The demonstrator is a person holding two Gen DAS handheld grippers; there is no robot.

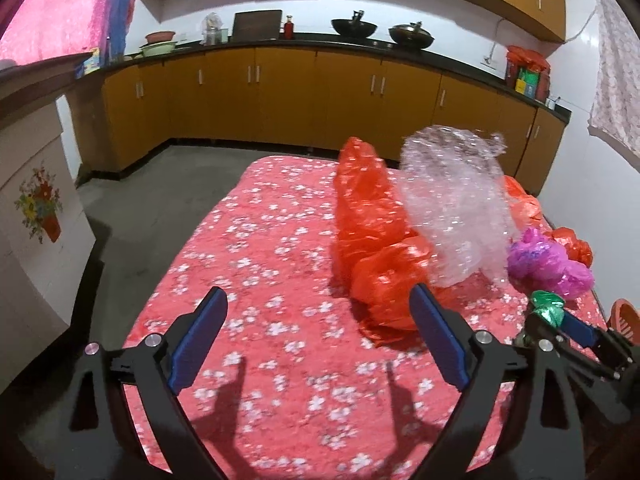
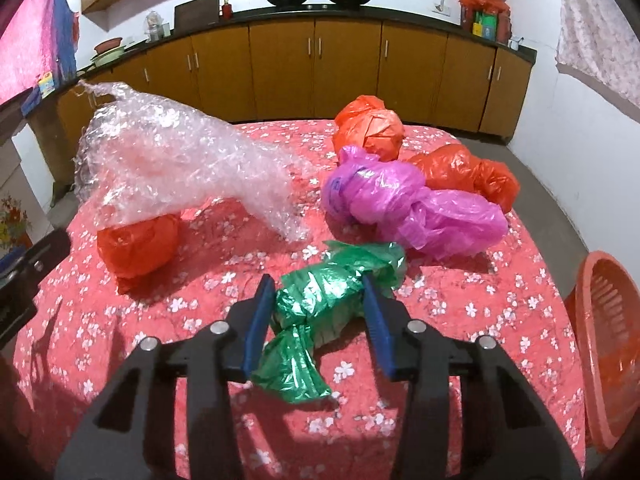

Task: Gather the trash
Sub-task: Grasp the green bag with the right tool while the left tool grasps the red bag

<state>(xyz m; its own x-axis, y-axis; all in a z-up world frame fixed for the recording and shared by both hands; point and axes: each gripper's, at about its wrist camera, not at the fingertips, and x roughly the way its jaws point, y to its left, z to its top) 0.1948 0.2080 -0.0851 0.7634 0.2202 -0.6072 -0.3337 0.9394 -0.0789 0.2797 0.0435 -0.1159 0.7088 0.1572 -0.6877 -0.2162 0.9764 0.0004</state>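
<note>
A crumpled green plastic bag (image 2: 320, 292) lies on the red floral tablecloth (image 2: 480, 312), and my right gripper (image 2: 316, 280) is shut on it, with both blue pads against its sides. In the left wrist view the same green bag (image 1: 546, 304) sits at the tip of the right gripper (image 1: 550, 314). My left gripper (image 1: 316, 292) hangs open over the cloth with nothing between its fingers. Just beyond its right finger lie a red plastic bag (image 1: 376, 256) and a clear bubble wrap bundle (image 1: 452, 200). A purple bag (image 2: 412, 204) lies behind the green one.
Two more orange-red bags (image 2: 368, 128) (image 2: 468, 176) lie at the table's far right. An orange plastic basket (image 2: 608, 352) stands off the table's right edge. Yellow-brown kitchen cabinets (image 1: 280, 96) line the far wall. A white cabinet with a flower picture (image 1: 36, 208) stands left.
</note>
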